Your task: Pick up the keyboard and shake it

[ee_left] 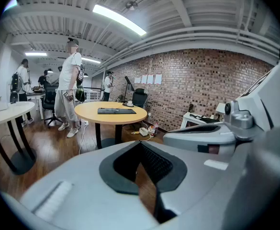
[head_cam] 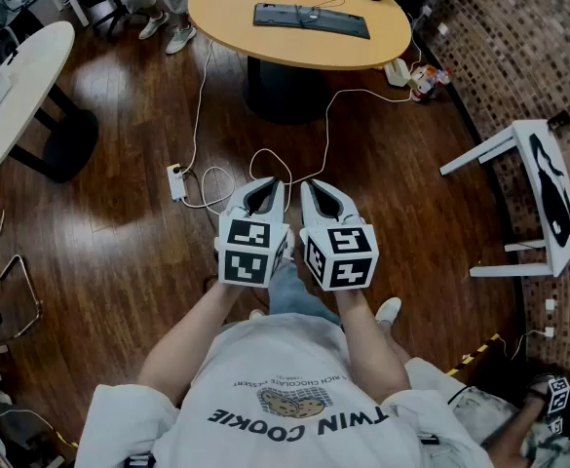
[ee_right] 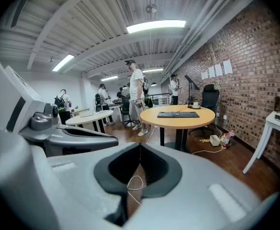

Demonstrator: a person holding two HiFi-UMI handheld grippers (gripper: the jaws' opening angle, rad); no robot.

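A dark, glossy wooden floor (head_cam: pixel 119 222) fills the room under a long ceiling light (ee_left: pixel 118 19). At the far left of the head view stands a white oval table (head_cam: pixel 17 86) on a dark pedestal. A broad band of floor lies between it and the person holding the grippers (head_cam: pixel 275 398).

Further right, a white power strip (head_cam: pixel 176 182) lies on the boards. White cables (head_cam: pixel 203 96) run from around it toward the round yellow table (head_cam: pixel 226 13) at top centre, with more loops trailing on the floor. Another person's legs and pale shoes (head_cam: pixel 168 29) stand just beside that table's left edge. The keyboard (head_cam: pixel 311 19) lies flat on the tabletop, dark and long, toward its right half and set in from the near rim — well apart from both grippers. Between the holder and the table, the floor carries only the cable loops.

Low in the middle, the left gripper (head_cam: pixel 265 188) and the right gripper (head_cam: pixel 316 191) are held side by side above the floor, nearly touching each other. In each gripper view the jaws are clenched together with nothing gripped — only floor and a strand of cable show beyond them.

On the right a brick wall (head_cam: pixel 518 57) curves along the room's edge. A small white side table (head_cam: pixel 550 193) stands near it, with open floor between it and the grippers.
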